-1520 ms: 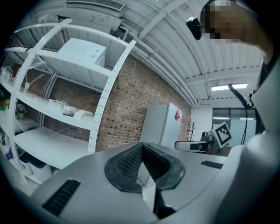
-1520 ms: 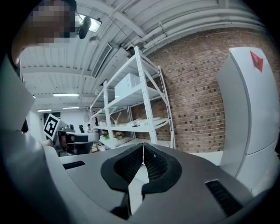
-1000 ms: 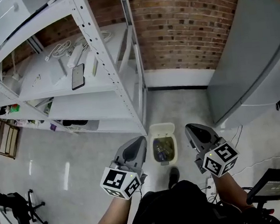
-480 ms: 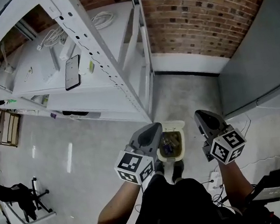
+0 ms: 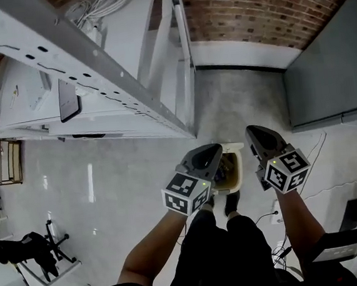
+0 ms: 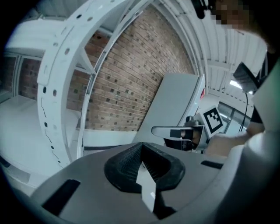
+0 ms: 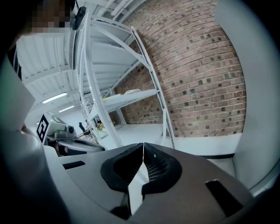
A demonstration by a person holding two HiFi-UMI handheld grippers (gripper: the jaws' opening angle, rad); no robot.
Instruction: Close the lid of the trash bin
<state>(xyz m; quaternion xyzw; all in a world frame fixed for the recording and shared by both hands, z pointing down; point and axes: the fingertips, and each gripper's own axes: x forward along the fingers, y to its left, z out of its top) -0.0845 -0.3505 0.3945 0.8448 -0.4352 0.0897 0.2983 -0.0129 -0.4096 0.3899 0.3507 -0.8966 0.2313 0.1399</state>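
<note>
Fingers first: the ones on the left gripper [image 6: 142, 154] are pressed tight together with nothing between them, and it's the same on the right gripper [image 7: 143, 154]: shut flat, pinching nothing. So nobody's grabbing anything here.

Both grippers are held up at about waist level and pointing out ahead, toward the brick wall [image 7: 197, 65] and the white shelf rack [image 7: 113, 87], not down. Neither gripper's own camera catches the bin at all.

The trash bin [image 5: 241, 176] is way down on the floor [image 5: 131, 175]. From the head view it sits right between the two grippers, just in front of the person's shoes [image 5: 232, 202] and near the corner post of the rack. The left gripper covers part of it. As far as I can tell the lid [image 5: 232, 147] is flipped up at the back, on the wall side, and you can see dark stuff inside, so it's open.

My read: this is the getting-into-position step. The person is standing over the bin, and neither gripper is anywhere near the lid yet.

Next move probably means bending or reaching well down, getting one set of closed fingers behind or on top of that raised lid, and tipping it forward until it drops onto the rim. Shut fingers seem fine for a push like that, so no grip needed. The right one looks like it has the clearer line, since the rack post crowds the left side.
</note>
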